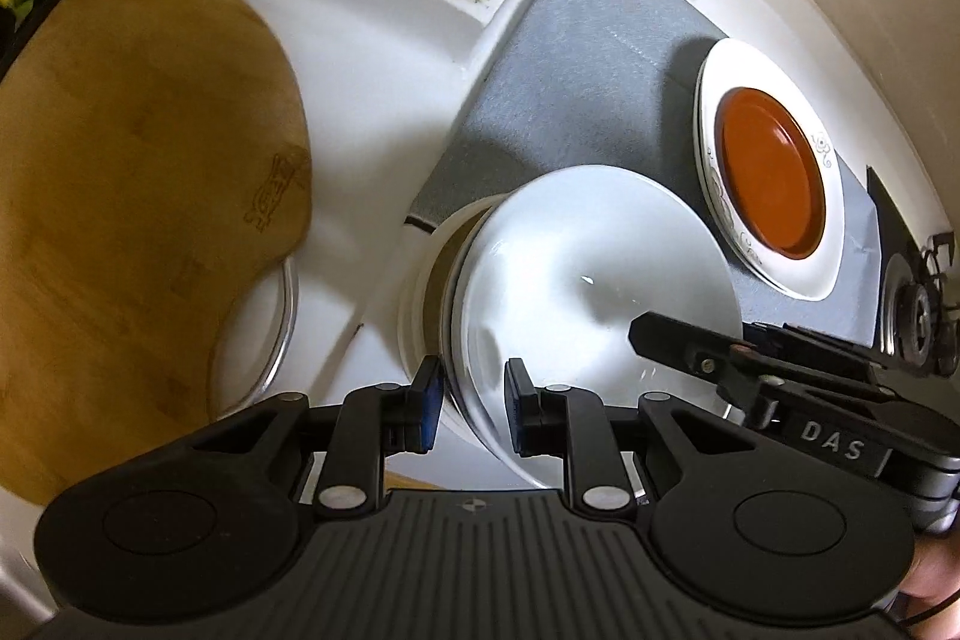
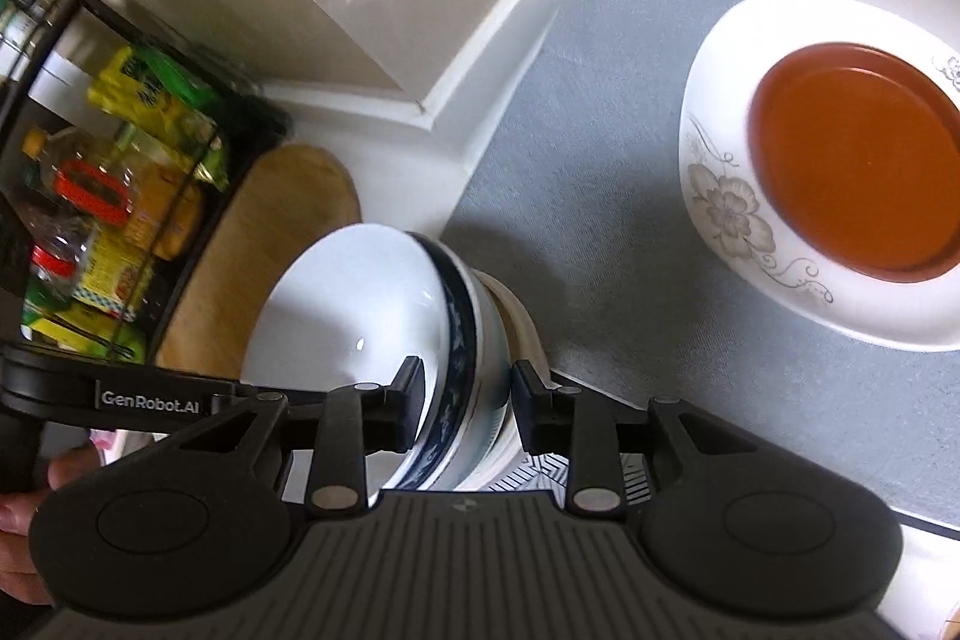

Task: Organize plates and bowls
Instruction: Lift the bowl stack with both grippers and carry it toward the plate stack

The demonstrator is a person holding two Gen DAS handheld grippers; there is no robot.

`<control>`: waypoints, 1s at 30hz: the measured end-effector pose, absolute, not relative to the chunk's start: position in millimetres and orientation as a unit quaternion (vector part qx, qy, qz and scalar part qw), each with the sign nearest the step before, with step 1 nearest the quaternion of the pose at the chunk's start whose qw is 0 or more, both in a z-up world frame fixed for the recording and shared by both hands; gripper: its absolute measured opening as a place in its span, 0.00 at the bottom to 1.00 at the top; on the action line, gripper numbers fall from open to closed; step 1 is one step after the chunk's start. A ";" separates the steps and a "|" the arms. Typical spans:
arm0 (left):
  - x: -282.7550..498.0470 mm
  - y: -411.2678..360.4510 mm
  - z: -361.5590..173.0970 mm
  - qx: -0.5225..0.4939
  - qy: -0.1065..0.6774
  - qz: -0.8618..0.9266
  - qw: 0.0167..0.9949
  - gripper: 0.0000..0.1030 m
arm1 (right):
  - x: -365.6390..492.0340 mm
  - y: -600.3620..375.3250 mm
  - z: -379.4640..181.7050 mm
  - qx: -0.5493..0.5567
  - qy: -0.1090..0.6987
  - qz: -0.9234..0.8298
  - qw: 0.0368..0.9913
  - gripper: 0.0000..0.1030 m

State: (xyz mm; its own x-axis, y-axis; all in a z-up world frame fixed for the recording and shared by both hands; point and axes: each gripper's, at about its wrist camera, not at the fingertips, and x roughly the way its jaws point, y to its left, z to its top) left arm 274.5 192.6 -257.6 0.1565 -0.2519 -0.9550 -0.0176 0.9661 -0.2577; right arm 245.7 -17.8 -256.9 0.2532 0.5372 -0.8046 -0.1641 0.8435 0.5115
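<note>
A white bowl (image 1: 594, 268) with a blue-patterned outside (image 2: 354, 304) sits nested on top of a stack of bowls (image 2: 498, 340). My left gripper (image 1: 474, 400) straddles its near rim, one pad inside and one outside. My right gripper (image 2: 465, 388) straddles the opposite rim the same way and shows in the left wrist view (image 1: 678, 340). Both look closed onto the rim. An orange plate (image 1: 771, 178) lies on a white floral plate (image 2: 726, 214) on the grey mat (image 2: 600, 112).
A wooden cutting board (image 1: 132, 196) lies left, partly over a metal-rimmed dish (image 1: 264, 322). A black rack with bottles and packets (image 2: 108, 196) stands at far left. White walls and a corner ledge (image 2: 480, 58) close the back. A stove burner (image 1: 918, 322) is at right.
</note>
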 end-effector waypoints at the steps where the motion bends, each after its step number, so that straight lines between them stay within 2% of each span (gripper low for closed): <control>1: 274.8 192.5 -257.5 -0.101 0.642 -0.079 0.756 0.22 | 245.3 -14.3 -256.4 0.150 0.567 0.228 0.778 0.34; 9: 277.4 198.0 -258.8 -0.088 0.631 -0.093 0.765 0.22 | 242.3 8.5 -244.9 0.034 0.556 0.260 0.789 0.38; 16: 273.7 209.3 -240.4 -0.099 0.595 -0.116 0.789 0.22 | 237.9 -6.4 -224.2 0.052 0.540 0.261 0.799 0.40; 18: 275.2 209.4 -244.2 -0.097 0.596 -0.119 0.789 0.19 | 239.6 -13.6 -229.5 0.077 0.546 0.261 0.792 0.22; 21: 274.8 213.5 -253.9 -0.102 0.603 -0.114 0.783 0.16 | 236.1 -17.3 -231.2 0.072 0.540 0.264 0.796 0.18; 24: 275.5 226.4 -263.9 -0.150 0.615 -0.114 0.766 0.17 | 231.5 -9.6 -230.9 0.061 0.529 0.270 0.802 0.20; 25: 276.1 228.9 -265.1 -0.156 0.616 -0.111 0.764 0.19 | 231.2 -11.4 -230.9 0.069 0.529 0.270 0.802 0.23; 27: 277.2 231.5 -266.6 -0.169 0.615 -0.107 0.763 0.20 | 233.0 -17.3 -234.9 0.103 0.532 0.263 0.798 0.37; 28: 277.8 232.5 -268.3 -0.177 0.617 -0.107 0.759 0.22 | 234.3 -21.3 -237.3 0.121 0.534 0.256 0.796 0.54; 29: 279.0 233.3 -270.2 -0.183 0.619 -0.105 0.757 0.25 | 235.8 -24.4 -239.6 0.135 0.534 0.250 0.796 0.64; 30: 280.3 233.4 -273.6 -0.188 0.620 -0.103 0.755 0.36 | 237.4 -27.7 -242.4 0.147 0.535 0.244 0.795 0.65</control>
